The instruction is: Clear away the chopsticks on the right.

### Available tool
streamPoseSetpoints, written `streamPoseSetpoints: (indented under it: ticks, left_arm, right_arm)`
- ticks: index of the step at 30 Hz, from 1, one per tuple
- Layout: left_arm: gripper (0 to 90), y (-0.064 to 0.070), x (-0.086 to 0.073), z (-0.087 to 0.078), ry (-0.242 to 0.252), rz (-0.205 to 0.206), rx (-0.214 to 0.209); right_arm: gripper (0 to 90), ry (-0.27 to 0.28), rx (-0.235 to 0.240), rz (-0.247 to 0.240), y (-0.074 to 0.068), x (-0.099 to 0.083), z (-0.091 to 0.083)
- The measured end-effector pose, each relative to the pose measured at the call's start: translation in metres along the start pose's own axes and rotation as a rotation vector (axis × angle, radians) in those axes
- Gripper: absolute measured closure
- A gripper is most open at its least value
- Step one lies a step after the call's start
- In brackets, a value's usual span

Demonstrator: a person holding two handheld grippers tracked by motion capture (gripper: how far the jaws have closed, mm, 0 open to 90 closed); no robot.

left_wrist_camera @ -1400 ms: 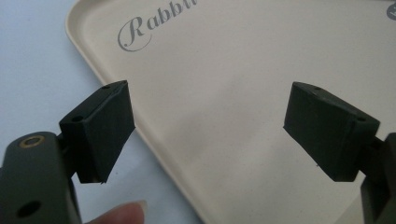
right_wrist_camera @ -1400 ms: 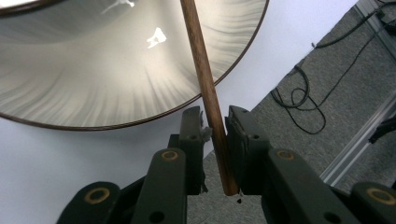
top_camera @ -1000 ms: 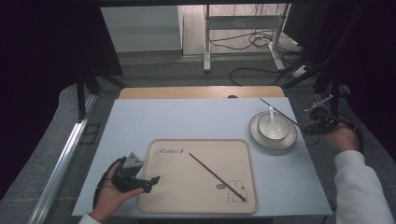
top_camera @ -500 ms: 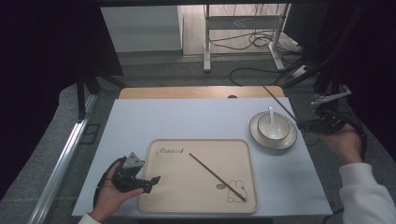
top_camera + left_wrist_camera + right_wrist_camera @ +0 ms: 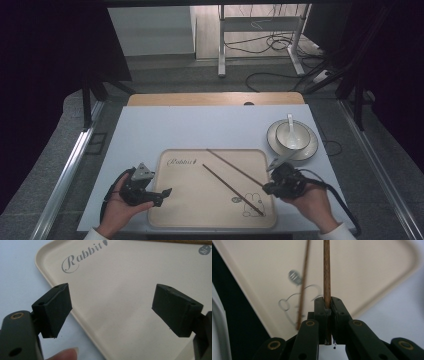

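A second chopstick (image 5: 235, 167) is held over the tray (image 5: 190, 220), clamped at its near end between the closed jaws of the right gripper (image 5: 272, 188); in the right gripper view the stick (image 5: 326, 272) is seen running straight out from the jaws, pinched tight. A second ago this gripper was out at 3 o'clock beside the bowl (image 5: 292, 137), with the stick lifted near it; it has since been brought to the tray's right edge, at about 5 o'clock of the table (image 5: 150, 130). The first chopstick (image 5: 232, 190) lies flat on the tray, just beside the held one and roughly parallel, ending near the rabbit drawing at 5 o'clock of the tray. A spoon (image 5: 290, 127) is left in the bowl. The left gripper (image 5: 157, 195) is kept at the tray's left rim, at 8 o'clock, its jaws spread wide and holding nothing. From this, the pairing of the sticks on the tray is judged nearly done; only the release remains.
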State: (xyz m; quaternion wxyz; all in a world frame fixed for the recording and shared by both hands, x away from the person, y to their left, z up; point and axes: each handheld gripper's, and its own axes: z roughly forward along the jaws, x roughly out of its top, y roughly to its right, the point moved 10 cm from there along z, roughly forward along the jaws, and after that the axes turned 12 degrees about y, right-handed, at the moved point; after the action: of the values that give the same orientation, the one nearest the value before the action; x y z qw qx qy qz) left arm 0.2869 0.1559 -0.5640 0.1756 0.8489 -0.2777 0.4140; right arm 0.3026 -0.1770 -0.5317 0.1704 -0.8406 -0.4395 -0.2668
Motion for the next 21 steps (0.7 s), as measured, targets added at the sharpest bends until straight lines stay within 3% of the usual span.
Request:
streamPoseSetpoints:
  ticks: [5, 8, 16, 19, 21]
  left_arm:
    - [16.2, -0.001, 0.000, 0.000, 0.002, -0.003, 0.001]
    - [16.2, -0.001, 0.000, 0.000, 0.003, -0.002, 0.000]
    - [16.2, -0.001, 0.000, 0.001, -0.001, 0.001, -0.001]
    - [16.2, -0.001, 0.000, 0.000, -0.002, 0.004, 0.000]
    - [16.2, 0.000, -0.001, 0.000, -0.003, 0.005, 0.000]
  right_arm:
    - [83.6, -0.071, 0.023, -0.005, -0.025, -0.013, 0.024]
    - [83.5, -0.084, 0.009, 0.008, -0.029, -0.017, 0.028]
    - [82.9, -0.143, -0.005, -0.026, -0.037, -0.029, 0.041]
    - [78.3, -0.143, -0.004, -0.036, -0.038, -0.029, 0.043]
    - [70.3, -0.127, 0.005, -0.036, -0.040, -0.026, 0.041]
